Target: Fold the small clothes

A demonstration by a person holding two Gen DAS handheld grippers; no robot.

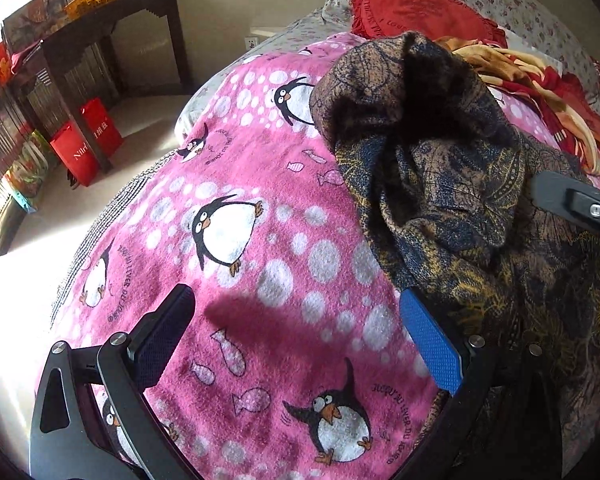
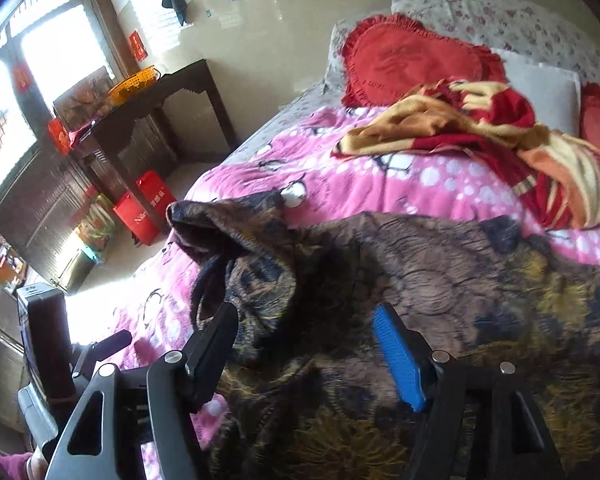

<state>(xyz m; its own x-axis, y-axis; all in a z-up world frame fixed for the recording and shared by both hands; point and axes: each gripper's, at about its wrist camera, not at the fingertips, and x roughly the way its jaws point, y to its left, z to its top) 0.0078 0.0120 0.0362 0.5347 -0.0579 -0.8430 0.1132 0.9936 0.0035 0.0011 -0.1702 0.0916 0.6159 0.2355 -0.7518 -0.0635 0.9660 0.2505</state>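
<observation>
A brown and navy patterned garment (image 1: 452,184) with a dark furry lining lies rumpled on the pink penguin blanket (image 1: 260,184). One end of it stands up in a hump with a dark opening. My left gripper (image 1: 296,312) is open over bare blanket, its blue pad touching the garment's left edge. A black finger (image 1: 572,200) of the right gripper rests on the garment at the right. In the right wrist view my right gripper (image 2: 304,312) is open just above the garment (image 2: 440,280), its pads apart and not pressing the cloth.
A red and yellow blanket (image 2: 480,128) lies bunched further up the bed, by red heart pillows (image 2: 412,64) and a white pillow (image 2: 548,92). The bed's edge drops to the floor on the left, where red bags (image 1: 86,148) stand under a dark wooden table (image 1: 112,24).
</observation>
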